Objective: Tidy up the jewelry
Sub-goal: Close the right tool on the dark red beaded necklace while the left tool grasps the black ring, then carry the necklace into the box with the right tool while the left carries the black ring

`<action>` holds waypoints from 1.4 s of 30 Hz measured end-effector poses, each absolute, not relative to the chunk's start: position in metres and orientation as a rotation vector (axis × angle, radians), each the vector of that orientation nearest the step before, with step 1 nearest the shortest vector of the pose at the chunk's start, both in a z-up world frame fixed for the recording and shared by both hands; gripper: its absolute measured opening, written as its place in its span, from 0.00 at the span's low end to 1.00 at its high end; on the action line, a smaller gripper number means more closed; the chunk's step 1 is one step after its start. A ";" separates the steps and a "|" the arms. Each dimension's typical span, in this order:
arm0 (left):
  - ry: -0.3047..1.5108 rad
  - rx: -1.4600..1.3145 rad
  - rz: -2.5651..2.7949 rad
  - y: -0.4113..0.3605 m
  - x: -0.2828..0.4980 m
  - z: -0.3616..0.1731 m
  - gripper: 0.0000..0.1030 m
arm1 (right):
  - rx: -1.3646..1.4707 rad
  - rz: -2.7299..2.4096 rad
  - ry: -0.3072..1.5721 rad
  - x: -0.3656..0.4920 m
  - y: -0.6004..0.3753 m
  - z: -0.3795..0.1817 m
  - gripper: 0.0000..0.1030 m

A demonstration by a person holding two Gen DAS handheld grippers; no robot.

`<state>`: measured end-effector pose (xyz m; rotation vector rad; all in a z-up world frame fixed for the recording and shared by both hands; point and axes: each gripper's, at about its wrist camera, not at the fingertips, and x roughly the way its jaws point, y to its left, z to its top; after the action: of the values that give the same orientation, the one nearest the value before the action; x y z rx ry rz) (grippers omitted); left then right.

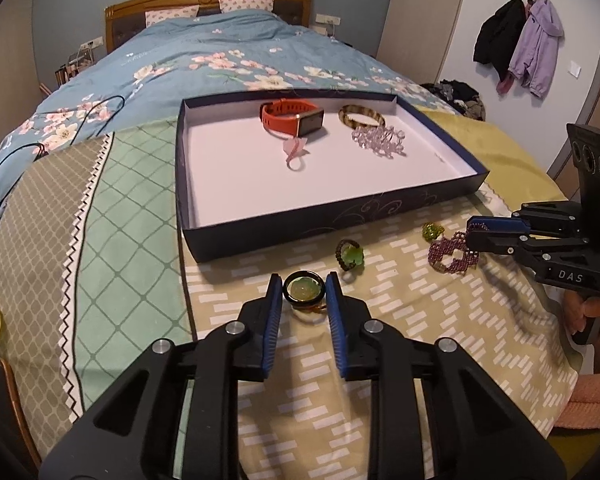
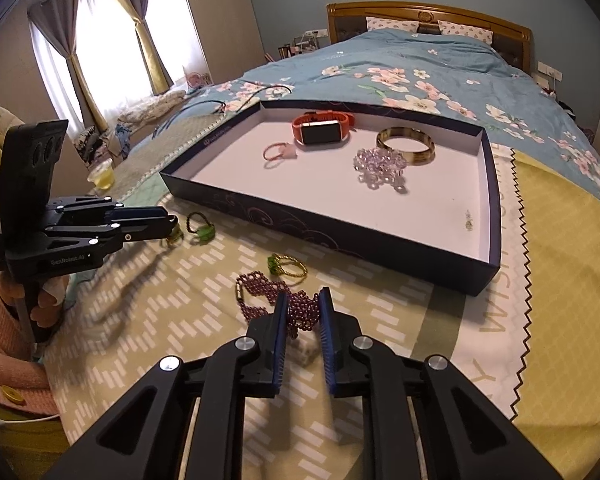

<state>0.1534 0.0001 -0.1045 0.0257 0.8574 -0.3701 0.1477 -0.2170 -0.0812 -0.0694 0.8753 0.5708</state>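
A dark blue tray (image 1: 300,224) with a white floor lies on the bed; it also shows in the right wrist view (image 2: 340,236). In it are an orange watch (image 1: 292,118), a brown bangle (image 1: 362,117), a clear bead bracelet (image 1: 378,140) and a pink ring (image 1: 294,156). My left gripper (image 1: 303,289) has its pads against a black ring with a pale green stone (image 1: 304,290). My right gripper (image 2: 303,306) is closed on a purple beaded bracelet (image 2: 260,300) lying on the blanket. A dark ring with a green stone (image 1: 350,255) and a gold ring with a green stone (image 2: 286,266) lie between them.
The patterned blanket (image 1: 380,340) covers the bed's foot, with a blue floral duvet (image 1: 220,60) behind the tray. A black cable (image 1: 40,148) lies at the left. A yellow cup (image 2: 102,174) stands left of the tray. Coats (image 1: 520,48) hang on the wall.
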 end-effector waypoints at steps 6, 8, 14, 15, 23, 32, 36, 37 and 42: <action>0.826 0.013 -0.381 0.001 0.146 -0.095 0.22 | -0.043 0.593 0.847 0.145 -0.216 -0.072 0.13; 0.817 0.008 -0.388 0.000 0.143 -0.092 0.22 | -0.039 0.597 0.837 0.145 -0.215 -0.068 0.13; 0.786 0.016 -0.403 -0.004 0.134 -0.082 0.22 | -0.012 0.619 0.809 0.141 -0.215 -0.057 0.13; 0.781 0.015 -0.406 -0.005 0.133 -0.081 0.22 | -0.010 0.620 0.802 0.141 -0.215 -0.054 0.13; 0.738 0.026 -0.408 -0.010 0.130 -0.067 0.22 | -0.012 0.616 0.766 0.141 -0.216 -0.041 0.12; 0.706 0.038 -0.428 -0.020 0.133 -0.056 0.22 | -0.004 0.603 0.727 0.145 -0.218 -0.027 0.12; 0.696 0.043 -0.435 -0.025 0.135 -0.053 0.22 | -0.005 0.597 0.712 0.149 -0.219 -0.023 0.12; 0.694 0.045 -0.437 -0.026 0.136 -0.052 0.22 | -0.008 0.597 0.708 0.150 -0.219 -0.021 0.12; 0.692 0.050 -0.438 -0.029 0.141 -0.049 0.22 | -0.011 0.591 0.693 0.155 -0.218 -0.017 0.12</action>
<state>0.1412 -0.0294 -0.0495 0.0501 0.6915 -0.4378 0.1551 -0.2182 -0.0166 -0.0115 0.6928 0.5911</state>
